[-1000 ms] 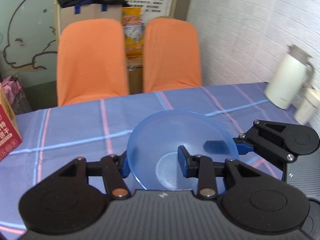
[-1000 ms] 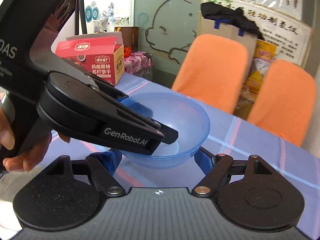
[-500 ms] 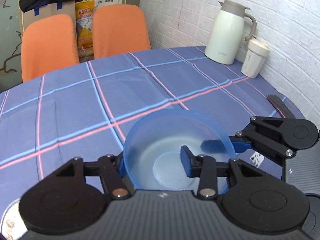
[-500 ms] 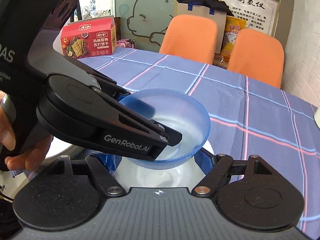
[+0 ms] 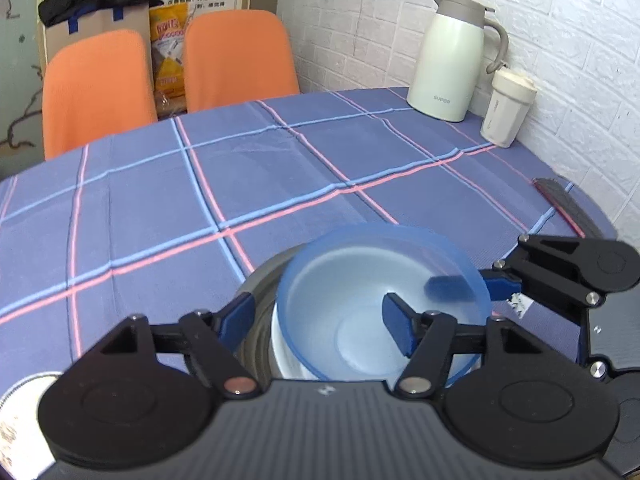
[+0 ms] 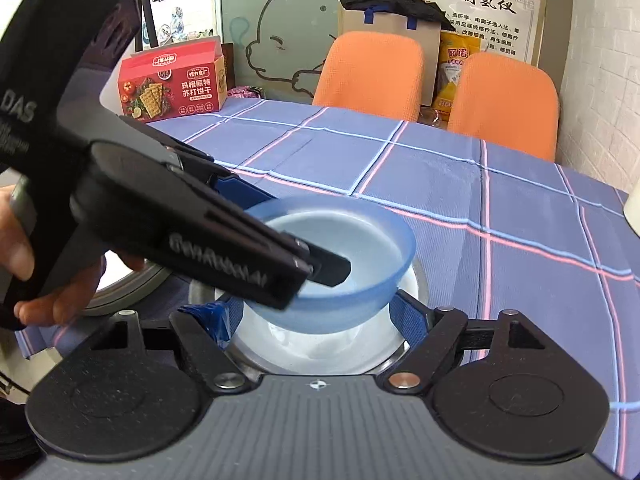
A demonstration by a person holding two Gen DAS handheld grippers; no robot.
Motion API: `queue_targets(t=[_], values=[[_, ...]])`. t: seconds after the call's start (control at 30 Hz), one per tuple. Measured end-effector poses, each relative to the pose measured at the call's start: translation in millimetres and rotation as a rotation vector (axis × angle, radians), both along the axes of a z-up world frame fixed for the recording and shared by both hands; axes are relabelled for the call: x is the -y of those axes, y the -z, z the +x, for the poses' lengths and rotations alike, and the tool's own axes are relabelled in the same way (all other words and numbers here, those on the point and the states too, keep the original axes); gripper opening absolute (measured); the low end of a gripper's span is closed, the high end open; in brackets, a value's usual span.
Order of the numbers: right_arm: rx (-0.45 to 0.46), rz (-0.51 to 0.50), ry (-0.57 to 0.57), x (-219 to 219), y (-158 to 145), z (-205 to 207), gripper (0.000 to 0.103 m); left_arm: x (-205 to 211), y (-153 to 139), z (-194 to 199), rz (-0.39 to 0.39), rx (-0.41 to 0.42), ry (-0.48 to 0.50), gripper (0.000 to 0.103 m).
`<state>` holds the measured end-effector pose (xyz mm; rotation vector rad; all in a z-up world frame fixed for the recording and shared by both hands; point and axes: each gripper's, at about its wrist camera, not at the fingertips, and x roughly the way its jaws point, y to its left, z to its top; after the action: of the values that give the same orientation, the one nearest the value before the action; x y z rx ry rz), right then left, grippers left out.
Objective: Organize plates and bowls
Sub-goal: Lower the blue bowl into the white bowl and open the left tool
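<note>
A translucent blue bowl hangs tilted just over a white bowl that sits inside a grey dish. My right gripper straddles the blue bowl's lower wall, one finger on each side, and holds it. My left gripper is open: one finger stands inside the blue bowl, the other outside its left wall with a gap between. Whether the blue bowl touches the white one is hidden.
The stack sits near the front of a blue checked tablecloth. A white kettle and cup stand at the far right by the brick wall. A red cracker box is far left, and a patterned plate lies beside the stack. Two orange chairs stand behind.
Both grippers swung the blue bowl across the table and down over the white bowl in the grey dish. My left gripper's fingers have spread, and the bowl has shifted right between them.
</note>
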<state>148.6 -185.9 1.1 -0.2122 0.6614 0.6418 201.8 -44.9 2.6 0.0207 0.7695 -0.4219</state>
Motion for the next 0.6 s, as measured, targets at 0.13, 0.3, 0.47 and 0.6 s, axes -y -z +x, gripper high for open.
queue_targets(t=[0.13,0.3,0.47,0.6], values=[[0.014,-0.026,0.009,1.8,-2.1,-13.8,0.068,-6.7,-6.7,-5.0,-0.019,0.019,-0.008,0.067],[0.013,-0.024,0.033,12.4,-8.0,-29.2,0.068,-14.7,-16.4,-9.8,-0.045,0.045,-0.017,0.069],[0.029,0.035,0.07,25.0,-9.2,-49.5,0.068,-22.9,-23.8,-16.4,-0.089,0.057,-0.043,0.078],[0.048,0.061,0.117,28.2,-7.0,-55.0,0.068,-24.3,-27.0,-25.3,-0.089,0.068,-0.061,0.078]])
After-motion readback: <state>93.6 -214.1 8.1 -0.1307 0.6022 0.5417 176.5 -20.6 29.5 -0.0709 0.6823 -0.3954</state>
